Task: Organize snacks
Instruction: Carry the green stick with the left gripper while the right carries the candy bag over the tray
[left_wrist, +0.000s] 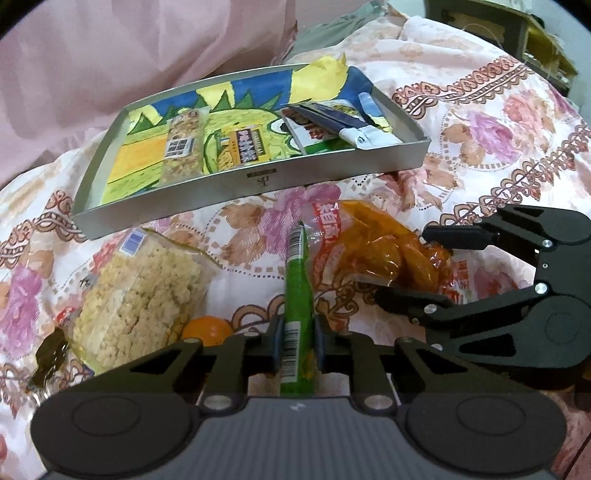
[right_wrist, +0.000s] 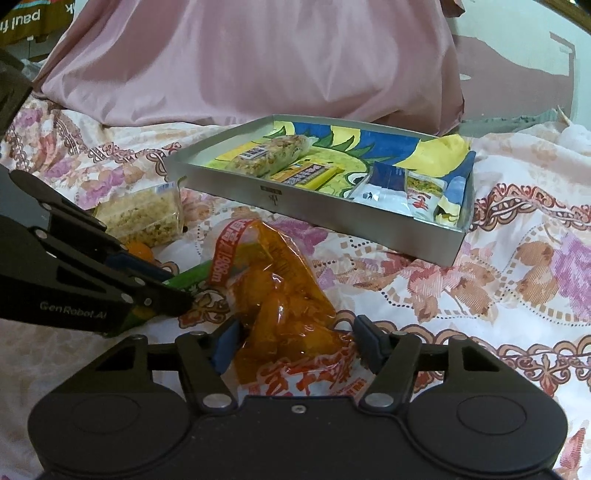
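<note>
A slim green snack packet (left_wrist: 297, 280) with a barcode stands on edge between the pads of my left gripper (left_wrist: 297, 343), which is shut on it. From the right wrist view the same packet (right_wrist: 192, 275) pokes out past that left gripper (right_wrist: 177, 286). To its right lies an orange bag of snacks (left_wrist: 369, 247) on the floral bedspread. My right gripper (right_wrist: 295, 345) straddles the near end of this orange bag (right_wrist: 288, 295), its pads at the film's edges without squeezing it. A silver tray (left_wrist: 258, 184) beyond holds a cereal bar (left_wrist: 181, 144), a yellow bar (left_wrist: 243, 147) and blue-white packets (left_wrist: 332, 122).
A clear bag of puffed-rice pieces (left_wrist: 140, 295) and a small orange ball (left_wrist: 207, 330) lie left of the green packet. A pink pillow (right_wrist: 258, 55) rises behind the tray (right_wrist: 295, 201). Bedspread (right_wrist: 480, 295) stretches to the right of the orange bag.
</note>
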